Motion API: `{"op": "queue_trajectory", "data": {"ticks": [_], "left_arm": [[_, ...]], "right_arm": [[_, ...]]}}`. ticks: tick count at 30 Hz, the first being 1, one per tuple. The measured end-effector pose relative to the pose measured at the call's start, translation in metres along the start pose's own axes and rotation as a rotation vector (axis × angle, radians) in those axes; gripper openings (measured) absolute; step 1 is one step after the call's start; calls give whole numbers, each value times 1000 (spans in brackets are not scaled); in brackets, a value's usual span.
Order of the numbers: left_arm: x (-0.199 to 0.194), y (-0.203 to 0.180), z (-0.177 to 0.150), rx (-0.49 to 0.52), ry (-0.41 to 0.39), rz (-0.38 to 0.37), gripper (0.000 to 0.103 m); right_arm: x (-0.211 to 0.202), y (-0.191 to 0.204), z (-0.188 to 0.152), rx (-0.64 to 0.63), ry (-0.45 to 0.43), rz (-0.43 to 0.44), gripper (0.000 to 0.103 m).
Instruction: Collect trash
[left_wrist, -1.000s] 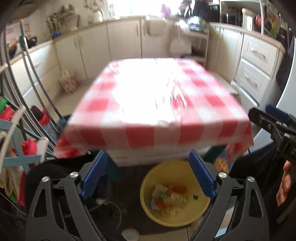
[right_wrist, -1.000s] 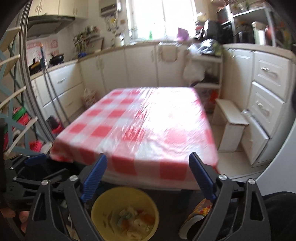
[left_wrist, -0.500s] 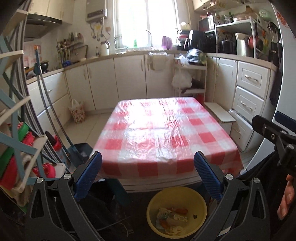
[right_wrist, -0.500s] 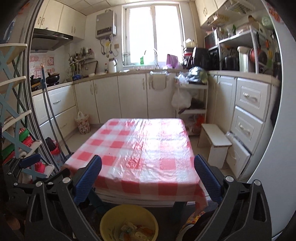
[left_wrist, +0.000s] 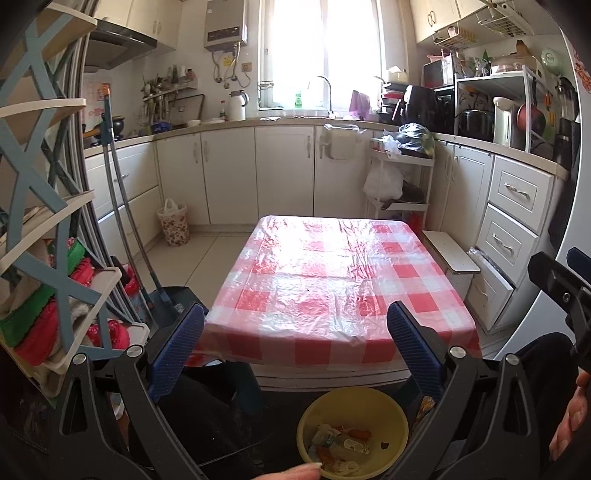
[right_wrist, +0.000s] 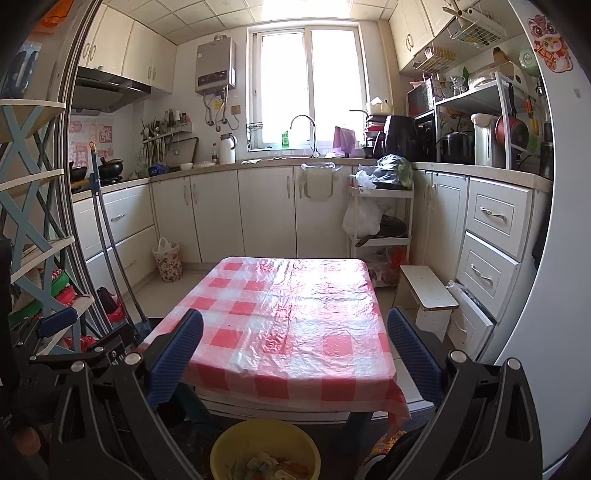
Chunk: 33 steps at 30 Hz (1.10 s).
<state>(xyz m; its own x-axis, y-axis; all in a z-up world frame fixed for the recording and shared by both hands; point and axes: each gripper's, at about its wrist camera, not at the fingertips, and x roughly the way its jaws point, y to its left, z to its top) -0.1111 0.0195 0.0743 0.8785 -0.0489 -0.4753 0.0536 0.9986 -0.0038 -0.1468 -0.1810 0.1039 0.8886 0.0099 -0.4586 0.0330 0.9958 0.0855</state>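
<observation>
Ribbed blue fingers (left_wrist: 177, 349) of both grippers spread wide, empty, above a round yellow plastic basin (left_wrist: 352, 400) of crumpled wrappers (left_wrist: 340, 441).

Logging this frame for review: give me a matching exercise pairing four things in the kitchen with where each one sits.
Things:
1. round yellow plastic basin of trash
2. small flowery lined wastebasket
3. low white wooden stool
4. red-and-white checked plastic tablecloth

Places:
A. on the floor, right of the table
B. spread over the table top
C. on the floor at the near table edge
D. against the far left cabinets

Pairs: 1-C, 2-D, 3-A, 4-B
</observation>
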Motion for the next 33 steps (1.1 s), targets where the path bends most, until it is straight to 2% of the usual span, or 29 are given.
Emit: {"op": "queue_trajectory", "data": {"ticks": [10,33], "left_arm": [[-10,2,2,-12,-30,15,96],[-17,0,5,-13,-45,33,96]], "right_arm": [[-1,1,-1,0,15,3,96],[-1,6,-1,-17,28,9,96]]}}
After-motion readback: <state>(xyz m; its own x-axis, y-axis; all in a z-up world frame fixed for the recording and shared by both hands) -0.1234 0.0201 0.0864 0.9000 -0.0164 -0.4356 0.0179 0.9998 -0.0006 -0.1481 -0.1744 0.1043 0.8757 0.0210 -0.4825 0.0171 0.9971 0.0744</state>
